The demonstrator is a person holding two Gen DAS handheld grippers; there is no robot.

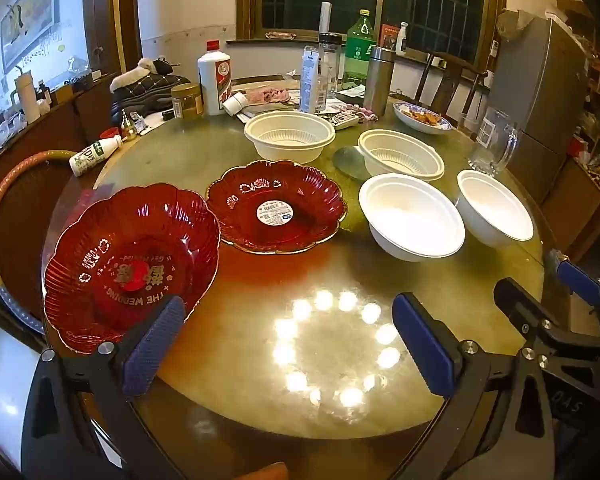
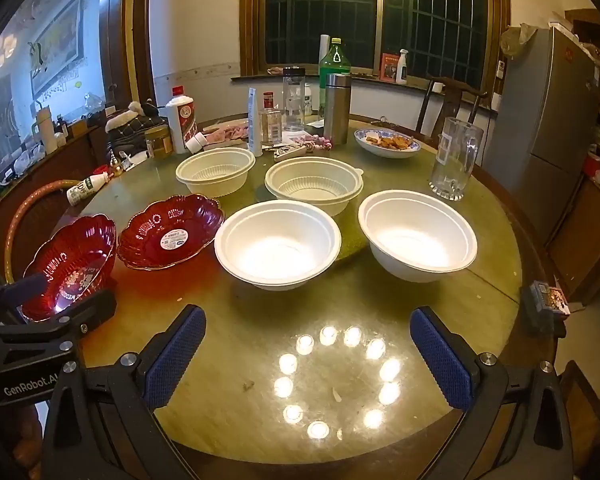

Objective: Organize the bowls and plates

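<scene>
Left wrist view shows the left gripper [image 1: 288,344] spread wide and empty above the round glass-topped bench [image 1: 236,360]. Its left pad overlaps the near rim of a red scalloped glass plate with gold lettering [image 1: 128,264] at lower left; contact is unclear. A second red scalloped plate with a white sticker [image 1: 276,208] sits just beside it. Right wrist view shows the right gripper [image 2: 306,356], also wide open and empty, below two white foam bowls [image 2: 278,244] [image 2: 418,234], with two cream ribbed plastic bowls [image 2: 216,172] [image 2: 314,184] behind them.
</scene>
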